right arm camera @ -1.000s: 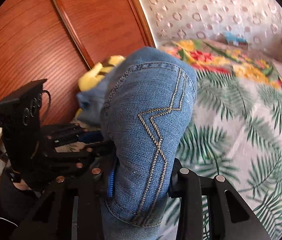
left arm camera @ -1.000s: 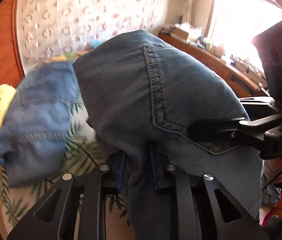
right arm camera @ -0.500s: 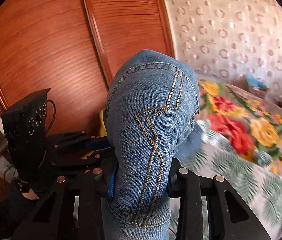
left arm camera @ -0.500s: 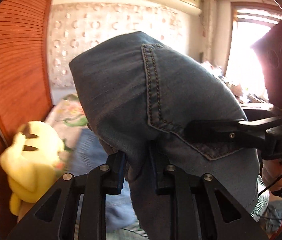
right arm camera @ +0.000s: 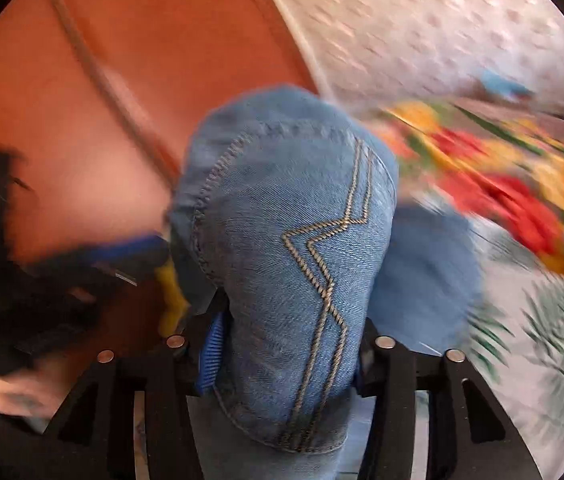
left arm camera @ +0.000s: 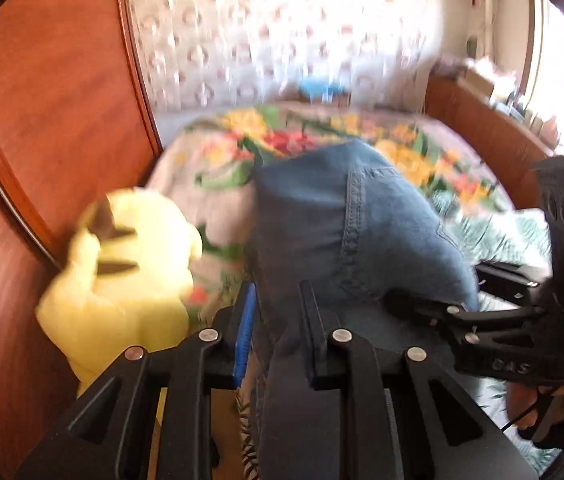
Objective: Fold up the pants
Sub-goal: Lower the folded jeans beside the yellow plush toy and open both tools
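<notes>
The blue jeans [left arm camera: 345, 240] hang bunched over both grippers above the bed. My left gripper [left arm camera: 278, 300] is shut on a fold of denim beside a back-pocket seam. Just to its right, my right gripper [left arm camera: 441, 288] holds the same garment. In the right wrist view the right gripper [right arm camera: 287, 344] has a thick roll of jeans [right arm camera: 282, 240] with zigzag stitching filling its gap; its jaws are opening and the pads still touch the cloth. More denim [right arm camera: 421, 272] sags behind. The left gripper [right arm camera: 122, 260] is a dark blur at the left.
A yellow plush toy [left arm camera: 122, 272] sits at the bed's left edge against a wooden wardrobe [left arm camera: 42, 100]. The floral bedspread [left arm camera: 321, 136] stretches to a padded headboard [left arm camera: 262, 32]. A wooden sideboard [left arm camera: 481, 120] runs along the right. A hand [left arm camera: 541, 400] grips the right tool.
Both grippers have swung sideways with the jeans, and the views now tip down toward the bed. The right gripper's fingers stand wider apart around the denim roll. The left grip is unchanged.
</notes>
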Motion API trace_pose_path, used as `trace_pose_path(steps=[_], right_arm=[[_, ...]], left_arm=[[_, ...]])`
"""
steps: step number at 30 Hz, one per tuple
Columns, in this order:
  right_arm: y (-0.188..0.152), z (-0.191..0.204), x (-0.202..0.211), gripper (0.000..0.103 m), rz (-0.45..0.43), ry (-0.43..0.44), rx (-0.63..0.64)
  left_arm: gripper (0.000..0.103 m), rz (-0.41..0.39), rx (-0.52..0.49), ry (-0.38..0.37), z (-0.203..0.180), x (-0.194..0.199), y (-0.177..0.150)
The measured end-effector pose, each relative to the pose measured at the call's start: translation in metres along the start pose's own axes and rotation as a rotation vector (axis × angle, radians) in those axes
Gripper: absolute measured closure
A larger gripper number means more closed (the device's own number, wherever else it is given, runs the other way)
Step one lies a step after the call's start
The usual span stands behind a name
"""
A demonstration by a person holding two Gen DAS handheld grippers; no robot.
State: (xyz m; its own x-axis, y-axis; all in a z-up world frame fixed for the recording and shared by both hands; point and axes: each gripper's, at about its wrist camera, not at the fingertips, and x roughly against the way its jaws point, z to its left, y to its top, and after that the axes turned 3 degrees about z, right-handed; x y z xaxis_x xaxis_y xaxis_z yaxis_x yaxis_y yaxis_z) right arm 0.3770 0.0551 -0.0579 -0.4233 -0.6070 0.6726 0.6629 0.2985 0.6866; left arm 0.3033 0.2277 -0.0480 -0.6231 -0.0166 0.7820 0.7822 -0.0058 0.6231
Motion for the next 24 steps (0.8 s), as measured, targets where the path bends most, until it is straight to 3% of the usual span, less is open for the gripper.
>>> trace_pose_path(steps=[2, 4, 8, 13, 18, 22, 24], right_arm=[[-0.008, -0.014, 0.011, 0.039, -0.037, 0.014, 0.009], [-0.010, -0.014, 0.019, 0.036, -0.027, -0.009, 0.022], [-0.012, -0.006, 0.050, 0.035, -0.053, -0.085, 0.094], [-0.027, 0.018, 0.090, 0.035, -0.104, -0.116, 0.106], [-0.054, 0.031, 0.145, 0.035, -0.140, -0.132, 0.100], [-0.076, 0.035, 0.193, 0.035, -0.185, -0.160, 0.105], [-0.090, 0.035, 0.219, 0.035, -0.206, -0.175, 0.104]], left_arm=[[0.081, 0.003, -0.019, -0.016, -0.009, -0.010, -0.008], [0.081, -0.004, -0.028, -0.010, -0.014, -0.012, -0.010], [0.081, -0.024, -0.027, -0.009, -0.018, -0.005, -0.009], [0.079, -0.067, -0.015, -0.021, -0.024, 0.016, -0.006], [0.071, -0.133, -0.027, -0.036, -0.045, 0.047, -0.009], [0.055, -0.179, -0.047, -0.052, -0.066, 0.069, -0.013], [0.053, -0.203, -0.060, -0.061, -0.079, 0.081, -0.016]])
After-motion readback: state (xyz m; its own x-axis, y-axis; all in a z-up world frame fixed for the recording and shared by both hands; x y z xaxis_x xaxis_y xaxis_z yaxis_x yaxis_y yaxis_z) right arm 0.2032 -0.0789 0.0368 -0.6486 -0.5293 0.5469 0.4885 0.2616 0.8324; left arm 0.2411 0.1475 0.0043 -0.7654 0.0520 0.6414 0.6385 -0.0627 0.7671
